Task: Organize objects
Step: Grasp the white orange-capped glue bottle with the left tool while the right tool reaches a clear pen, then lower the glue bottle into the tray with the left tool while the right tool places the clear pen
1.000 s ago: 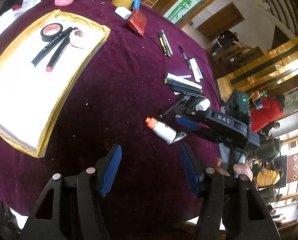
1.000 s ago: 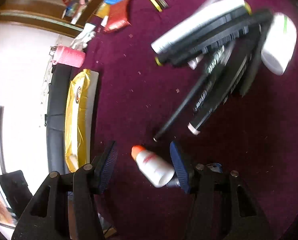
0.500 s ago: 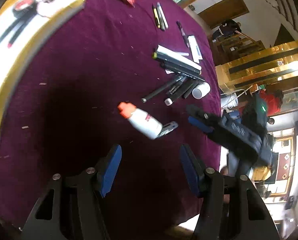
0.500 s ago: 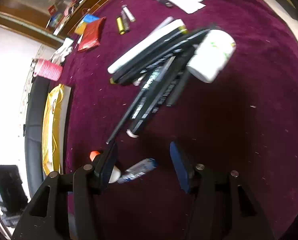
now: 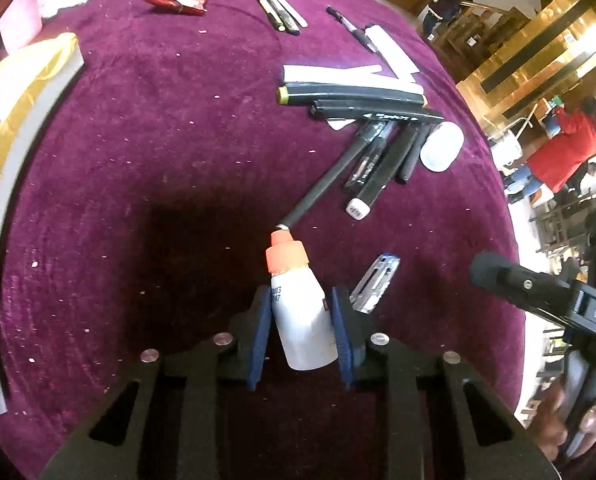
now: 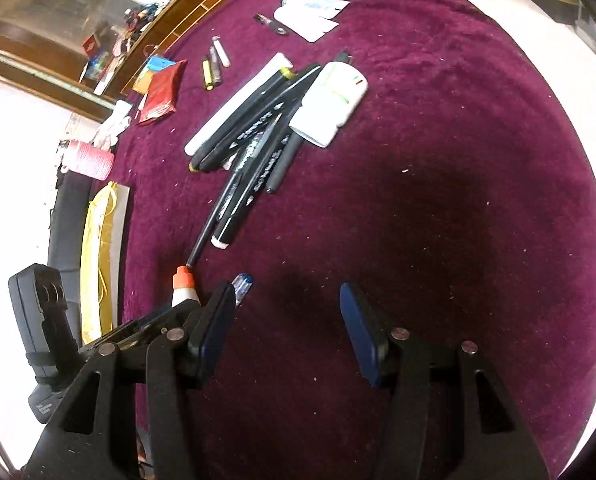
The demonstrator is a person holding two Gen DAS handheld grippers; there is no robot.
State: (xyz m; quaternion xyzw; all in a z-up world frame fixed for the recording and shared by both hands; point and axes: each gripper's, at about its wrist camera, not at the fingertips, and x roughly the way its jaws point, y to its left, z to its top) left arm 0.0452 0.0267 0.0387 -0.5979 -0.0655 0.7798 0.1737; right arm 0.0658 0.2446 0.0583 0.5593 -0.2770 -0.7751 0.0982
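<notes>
The step in hand is the pick-up of the white bottle with the orange cap. The left tongs are closed on its body, a blue pad against each side, cap pointing away toward the marker pile. Whether it has left the purple surface I cannot tell. The right tongs hover wide apart and hold nothing. Just right of the bottle lies a small blue-tipped tube.

Next, I judge, the bottle needs lifting clear of the thin black pen whose tip sits just at its cap, then carrying left to the gold-edged tray. Only the tray's rim shows; its contents are out of view.
</notes>
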